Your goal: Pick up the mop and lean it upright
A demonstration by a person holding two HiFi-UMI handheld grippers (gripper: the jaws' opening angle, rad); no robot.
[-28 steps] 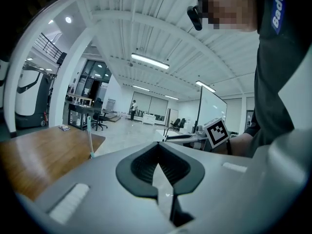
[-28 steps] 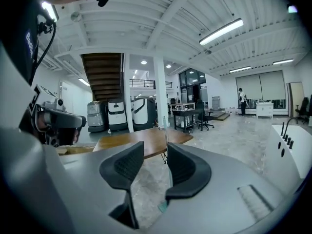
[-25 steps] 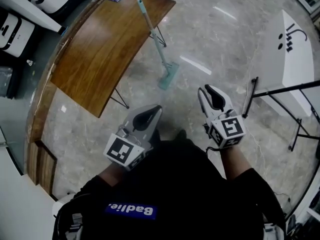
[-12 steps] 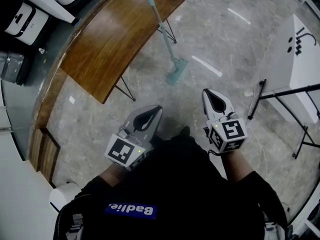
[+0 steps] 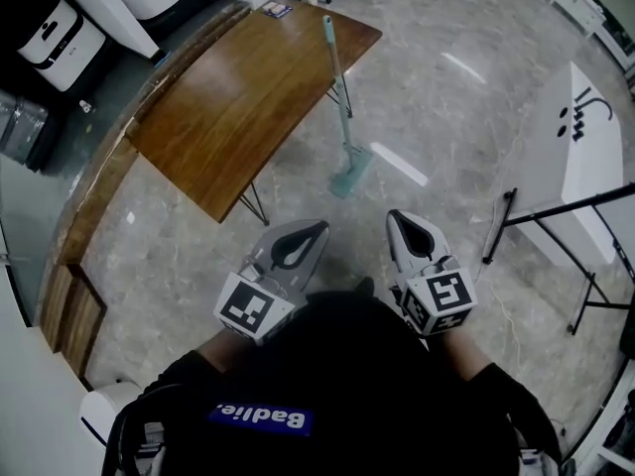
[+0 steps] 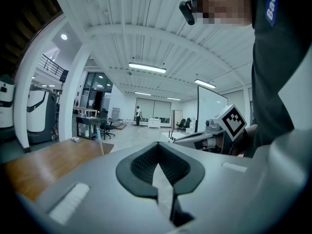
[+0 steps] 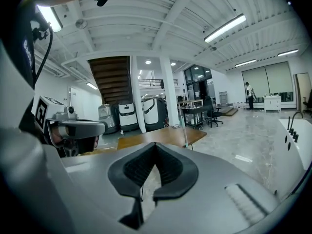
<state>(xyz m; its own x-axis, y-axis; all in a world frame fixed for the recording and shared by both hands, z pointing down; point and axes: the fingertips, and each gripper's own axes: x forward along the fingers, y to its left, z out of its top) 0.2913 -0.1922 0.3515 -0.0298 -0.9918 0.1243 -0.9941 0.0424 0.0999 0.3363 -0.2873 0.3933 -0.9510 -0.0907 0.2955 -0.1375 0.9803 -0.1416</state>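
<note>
Across grey marble floor (image 5: 446, 107) — brown wooden table (image 5: 228, 107), thin metal legs. Pale teal flat-head mop (image 5: 339, 97): upright, handle leaning on table's edge, head on floor. Left gripper (image 5: 316, 232), right gripper (image 5: 399, 218) — jaws together, empty, well apart from mop.

Bright ceiling strip lights (image 6: 147, 68), glare on floor (image 5: 399, 164), fisheye-bent edges.

Teal mop (image 5: 352, 171), brown table (image 5: 228, 117), grey-veined floor (image 5: 446, 127)
</note>
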